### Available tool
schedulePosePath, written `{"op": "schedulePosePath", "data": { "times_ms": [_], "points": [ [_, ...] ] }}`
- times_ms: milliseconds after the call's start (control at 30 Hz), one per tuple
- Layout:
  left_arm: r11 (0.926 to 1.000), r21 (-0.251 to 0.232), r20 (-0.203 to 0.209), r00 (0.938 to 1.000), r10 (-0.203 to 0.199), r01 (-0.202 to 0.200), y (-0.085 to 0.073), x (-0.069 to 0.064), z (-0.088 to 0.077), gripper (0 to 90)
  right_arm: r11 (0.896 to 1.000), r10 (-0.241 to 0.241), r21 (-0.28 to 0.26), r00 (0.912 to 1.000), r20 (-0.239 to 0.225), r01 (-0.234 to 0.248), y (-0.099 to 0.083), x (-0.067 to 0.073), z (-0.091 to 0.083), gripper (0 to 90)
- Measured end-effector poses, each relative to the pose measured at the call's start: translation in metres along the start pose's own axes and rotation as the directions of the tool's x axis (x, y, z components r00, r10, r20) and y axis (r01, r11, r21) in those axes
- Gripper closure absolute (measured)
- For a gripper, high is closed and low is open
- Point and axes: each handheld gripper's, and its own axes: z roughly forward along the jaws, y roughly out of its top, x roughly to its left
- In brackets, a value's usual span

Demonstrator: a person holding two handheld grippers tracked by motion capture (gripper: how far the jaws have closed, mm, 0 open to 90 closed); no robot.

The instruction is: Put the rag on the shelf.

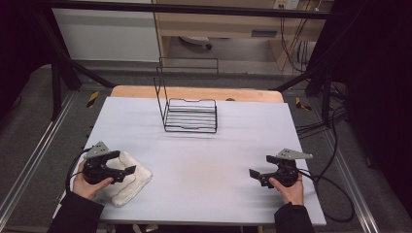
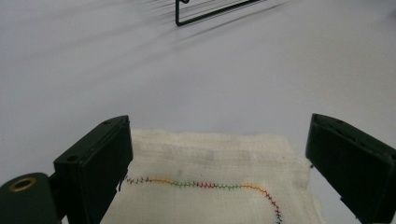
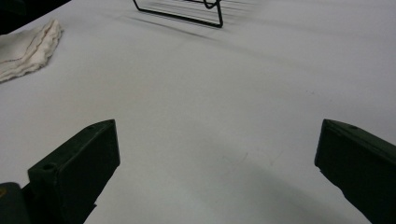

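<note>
Nearest, a folded cream cloth (image 2: 210, 186) of coarse weave, hemmed in multicoloured zigzag stitching, is seen lying flat on the desk (image 1: 204, 160) at its near left, long axis slanted toward the far left. It is straddled by the left gripper (image 1: 127, 170), fingers spread apart. The right gripper (image 1: 253, 173) is held wide over bare desk. Farther off, a black wire rack (image 1: 190, 116) is seen.

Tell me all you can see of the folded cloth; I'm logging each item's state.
The folded cloth is cream-white, of a woven, gauzy look, folded into several layers with stacked edges showing. A wavy line of multicoloured stitching runs across its top. It lies flat on the table at the near left, under the left gripper, whose open jaws stand either side of it without pressing it.
</note>
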Motion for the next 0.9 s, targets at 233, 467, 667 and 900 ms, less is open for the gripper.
{"op": "schedulePosePath", "data": {
  "times_ms": [233,467,667,900],
  "points": [
    [1.0000,-0.003,-0.009,1.0000,-0.002,0.002,0.002,0.002,-0.003,7.3,1.000,-0.008,0.006,1.0000,0.000,0.008,0.000,0.000,0.001,0.6],
    [0.9997,0.007,-0.030,0.9993,-0.024,0.024,0.001,0.008,-0.008,8.3,1.000,-0.005,0.018,1.0000,0.001,0.005,-0.001,0.001,0.002,0.6],
    [0.9988,0.026,-0.065,0.9970,-0.040,0.042,0.000,0.014,-0.010,10.6,1.000,-0.001,0.022,1.0000,0.006,0.000,-0.001,0.001,0.003,0.6],
    [0.9947,0.050,-0.132,0.9877,-0.083,0.090,-0.002,0.025,-0.014,23.0,0.999,-0.008,0.033,0.9999,0.009,0.007,-0.002,0.002,0.004,0.6]
  ]
}}
